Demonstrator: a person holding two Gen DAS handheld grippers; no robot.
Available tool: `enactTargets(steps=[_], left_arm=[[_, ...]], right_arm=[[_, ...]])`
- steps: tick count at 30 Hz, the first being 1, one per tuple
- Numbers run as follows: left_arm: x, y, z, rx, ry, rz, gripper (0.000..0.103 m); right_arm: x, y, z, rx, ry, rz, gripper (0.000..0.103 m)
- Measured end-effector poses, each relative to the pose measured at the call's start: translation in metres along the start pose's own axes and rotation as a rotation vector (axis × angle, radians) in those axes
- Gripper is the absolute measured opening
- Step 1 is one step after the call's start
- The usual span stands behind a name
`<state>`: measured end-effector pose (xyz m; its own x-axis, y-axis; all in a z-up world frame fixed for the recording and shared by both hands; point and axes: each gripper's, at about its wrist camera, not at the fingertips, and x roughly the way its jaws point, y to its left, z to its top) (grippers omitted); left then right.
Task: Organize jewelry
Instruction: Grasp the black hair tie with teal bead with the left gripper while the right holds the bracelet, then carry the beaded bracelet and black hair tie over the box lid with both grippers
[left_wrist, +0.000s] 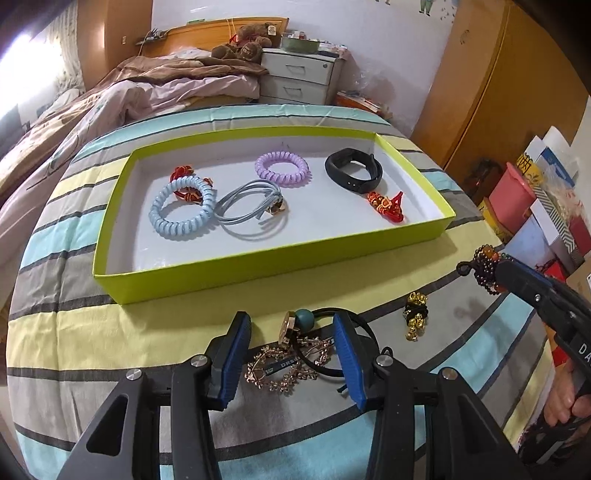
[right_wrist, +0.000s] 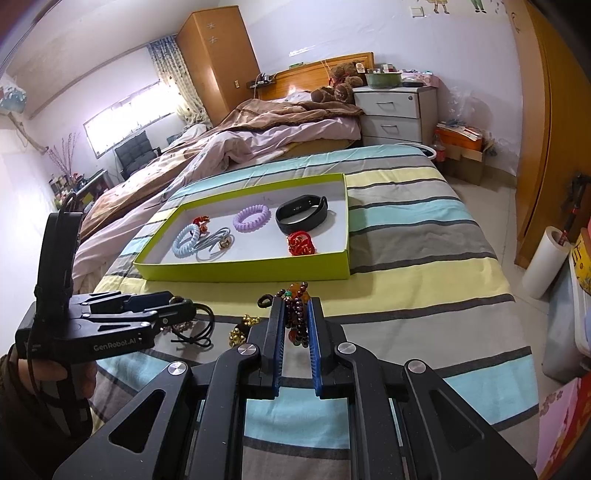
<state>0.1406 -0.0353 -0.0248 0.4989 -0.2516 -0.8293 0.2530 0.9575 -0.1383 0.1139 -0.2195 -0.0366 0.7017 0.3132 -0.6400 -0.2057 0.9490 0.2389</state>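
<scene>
A dark beaded bracelet (right_wrist: 297, 317) is pinched in the right gripper (right_wrist: 296, 314), due for the green tray (left_wrist: 236, 260) at twelve o'clock, while the left gripper (left_wrist: 291, 343) is spread around a hair tie (left_wrist: 325, 347).

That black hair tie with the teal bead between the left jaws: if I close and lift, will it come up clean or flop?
The black hair tie is a thin elastic loop, so it will probably sag limp from the left gripper. Its teal bead and gold charm likely swing. It overlaps the gold floral hair clip, which may snag and drag along.
</scene>
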Motion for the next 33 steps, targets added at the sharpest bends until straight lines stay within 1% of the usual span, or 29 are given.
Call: enactTargets(steps=[1, 2, 6, 8, 10, 14, 17, 26, 33], left_arm=[[0.0, -0.001, 0.0, 0.008, 0.001, 0.004, 0.046], [0.0, -0.003, 0.0, 0.017, -0.002, 0.006, 0.043], [0.001, -0.008, 0.0, 0.043, -0.004, 0.021, 0.037], [0.0, -0.01, 0.0, 0.045, -0.003, 0.022, 0.029], [0.0, -0.011, 0.001, 0.051, -0.001, 0.02, 0.025], [0.0, -0.014, 0.0, 0.057, -0.004, 0.028, 0.024], [-0.002, -0.014, 0.001, 0.058, -0.012, 0.018, 0.017], [-0.008, -0.011, -0.001, 0.041, -0.025, 0.005, 0.017], [-0.018, -0.011, 0.0, 0.04, -0.054, 0.006, 0.017]], right_arm=[[0.0, 0.0, 0.0, 0.0, 0.0, 0.0, 0.012], [0.001, 0.001, 0.0, 0.001, 0.001, 0.002, 0.012], [0.001, 0.001, -0.001, -0.004, 0.001, 0.003, 0.012], [0.002, 0.001, -0.001, -0.004, 0.001, 0.004, 0.012], [0.002, 0.001, -0.001, -0.003, 0.001, 0.003, 0.012], [0.002, 0.002, -0.001, -0.004, 0.001, 0.003, 0.012], [0.002, 0.002, -0.001, -0.003, 0.0, 0.002, 0.012], [0.002, 0.003, -0.002, -0.001, -0.002, 0.001, 0.012], [0.0, 0.004, -0.001, 0.0, -0.008, 0.0, 0.012]])
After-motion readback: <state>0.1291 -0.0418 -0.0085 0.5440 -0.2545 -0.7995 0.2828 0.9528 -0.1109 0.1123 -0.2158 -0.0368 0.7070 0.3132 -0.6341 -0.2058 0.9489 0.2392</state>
